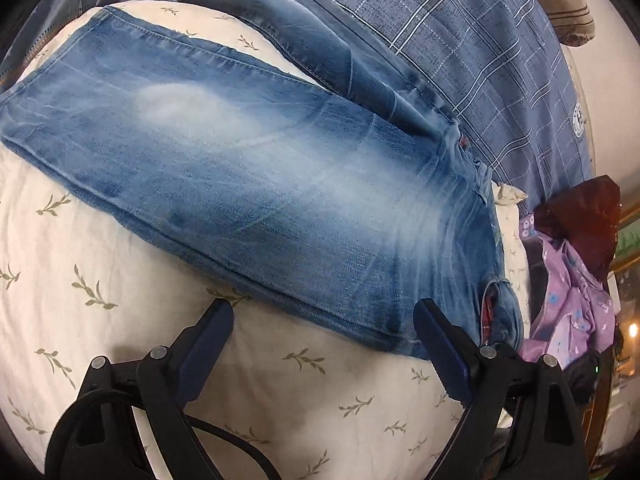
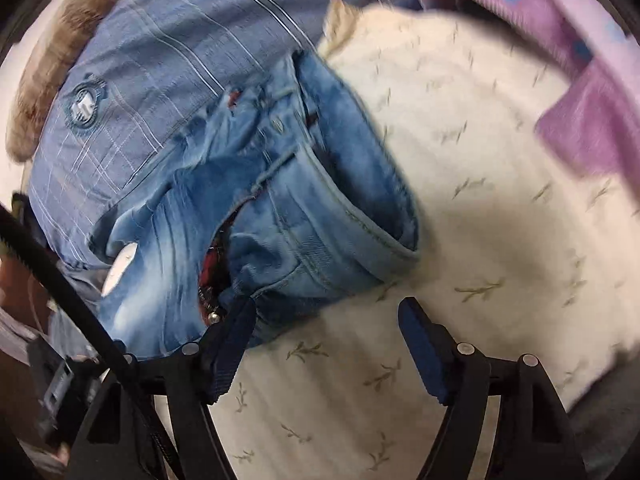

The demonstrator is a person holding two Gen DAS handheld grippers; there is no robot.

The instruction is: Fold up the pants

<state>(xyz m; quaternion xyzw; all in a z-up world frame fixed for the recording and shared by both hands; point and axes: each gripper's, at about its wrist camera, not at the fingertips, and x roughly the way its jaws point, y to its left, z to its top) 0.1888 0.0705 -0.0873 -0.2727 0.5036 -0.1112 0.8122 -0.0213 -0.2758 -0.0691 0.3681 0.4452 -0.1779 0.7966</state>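
A pair of faded blue jeans (image 1: 260, 168) lies flat across a white leaf-print sheet (image 1: 100, 260), one leg running to the upper left and the waist at the lower right. The second leg bunches behind it. My left gripper (image 1: 324, 316) hovers open just above the near seam of the jeans, with nothing pressed between its fingers. In the blurred right wrist view the jeans' waistband (image 2: 280, 200) shows its fly and a red lining. My right gripper (image 2: 326, 308) stands open at the waist corner, its left finger (image 2: 236, 332) over the denim edge.
A blue plaid blanket (image 1: 480, 60) lies beyond the jeans. A purple floral garment (image 1: 568, 300) and a dark red item (image 1: 580, 220) pile at the right edge of the bed. A brown striped cloth (image 1: 560, 0) sits at the far top. A black cable (image 2: 60, 280) crosses the right view's left side.
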